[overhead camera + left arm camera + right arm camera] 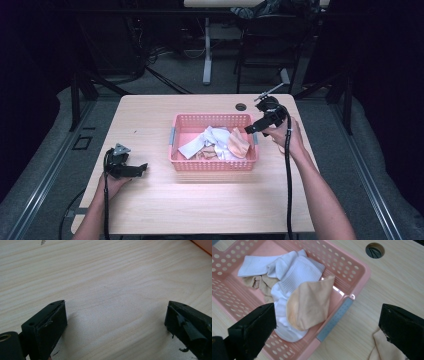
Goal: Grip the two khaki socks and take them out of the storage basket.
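Observation:
A pink perforated basket (213, 119) (357, 277) sits mid-table and holds white socks (212, 137) (294, 272) and peach socks (239, 142) (310, 302). One peach sock leans against the basket's right wall. My right gripper (254, 128) (327, 327) hovers open over the basket's right edge, nothing between its jaws. Another peach sock (384, 350) lies on the table under its right jaw. My left gripper (140, 169) (116, 322) rests open on bare wood at the table's left, holding nothing.
The wooden table (150, 200) has a round cable hole (241, 106) (375, 250) behind the basket. Beyond the table's far edge stand dark frame legs, a chair and another desk leg (207, 50).

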The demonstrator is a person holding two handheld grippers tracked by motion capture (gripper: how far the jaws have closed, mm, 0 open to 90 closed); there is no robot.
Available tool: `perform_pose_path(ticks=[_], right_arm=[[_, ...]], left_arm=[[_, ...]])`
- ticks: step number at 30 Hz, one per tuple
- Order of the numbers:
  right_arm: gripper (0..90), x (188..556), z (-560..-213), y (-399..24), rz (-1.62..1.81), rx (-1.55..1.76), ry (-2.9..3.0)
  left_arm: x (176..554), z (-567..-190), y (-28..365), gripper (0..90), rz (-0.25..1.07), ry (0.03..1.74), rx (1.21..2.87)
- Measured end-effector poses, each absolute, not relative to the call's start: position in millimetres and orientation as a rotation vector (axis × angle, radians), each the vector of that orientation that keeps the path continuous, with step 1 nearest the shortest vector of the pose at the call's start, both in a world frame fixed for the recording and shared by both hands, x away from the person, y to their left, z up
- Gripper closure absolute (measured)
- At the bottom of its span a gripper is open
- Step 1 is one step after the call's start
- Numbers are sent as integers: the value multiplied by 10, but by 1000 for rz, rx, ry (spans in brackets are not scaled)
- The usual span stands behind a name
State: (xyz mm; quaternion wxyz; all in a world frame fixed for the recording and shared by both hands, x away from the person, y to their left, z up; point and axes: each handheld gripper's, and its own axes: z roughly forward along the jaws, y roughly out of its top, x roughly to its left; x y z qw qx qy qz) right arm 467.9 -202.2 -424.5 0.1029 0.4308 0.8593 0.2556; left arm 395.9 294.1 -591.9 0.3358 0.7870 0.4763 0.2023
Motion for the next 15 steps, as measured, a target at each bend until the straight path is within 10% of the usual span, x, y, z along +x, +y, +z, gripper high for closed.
perform_pose_path(ticks=[15], right_arm=[[149, 4888, -4583, -1540, 675, 1241, 2649]], left_arm=[[3959, -5919, 2941, 39, 527, 1242, 2053]])
